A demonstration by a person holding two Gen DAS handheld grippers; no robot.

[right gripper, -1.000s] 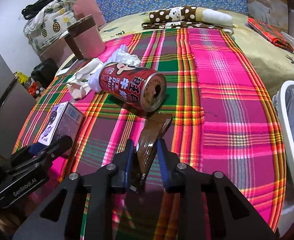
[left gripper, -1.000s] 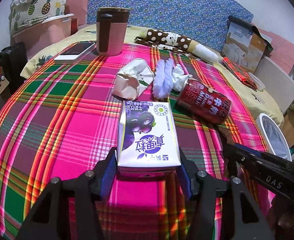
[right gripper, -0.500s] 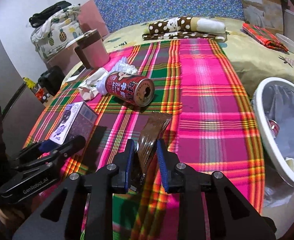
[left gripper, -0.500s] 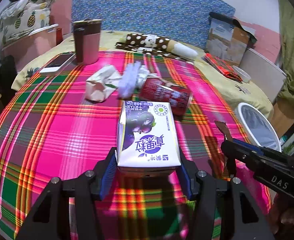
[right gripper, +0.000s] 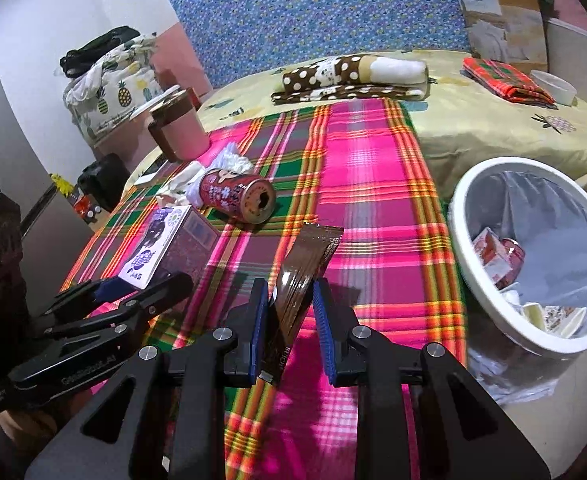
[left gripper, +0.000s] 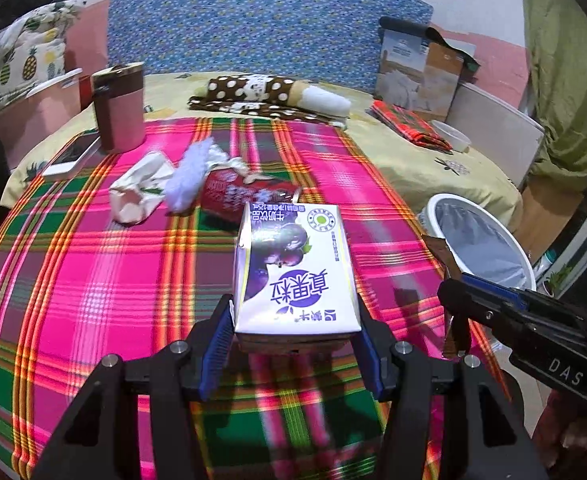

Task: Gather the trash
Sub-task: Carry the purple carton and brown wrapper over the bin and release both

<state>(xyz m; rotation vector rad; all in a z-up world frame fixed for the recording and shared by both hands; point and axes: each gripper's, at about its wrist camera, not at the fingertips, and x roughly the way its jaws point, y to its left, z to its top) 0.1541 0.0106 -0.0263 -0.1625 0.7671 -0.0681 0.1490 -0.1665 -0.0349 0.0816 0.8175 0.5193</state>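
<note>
While a red can (right gripper: 237,196) and crumpled tissues (left gripper: 141,190) lie on the plaid cloth (left gripper: 93,264), the left gripper (left gripper: 293,344) clamps the sides of a purple drink carton (left gripper: 295,272), lifted clear of the bed, and the right gripper (right gripper: 289,320) pinches a brown snack wrapper (right gripper: 305,268) that stands up between its pads. Both loads appear bound for the white bin (right gripper: 459,216) just beside the bed's edge, on the right. A clean drop would likely mean carrying each item fully over the rim before letting go, the limp wrapper especially, since it could flutter or cling to a pad. Lined with a clear bag, the bin already holds what look like small red-and-white cartons and cups; its far side is hidden.
</note>
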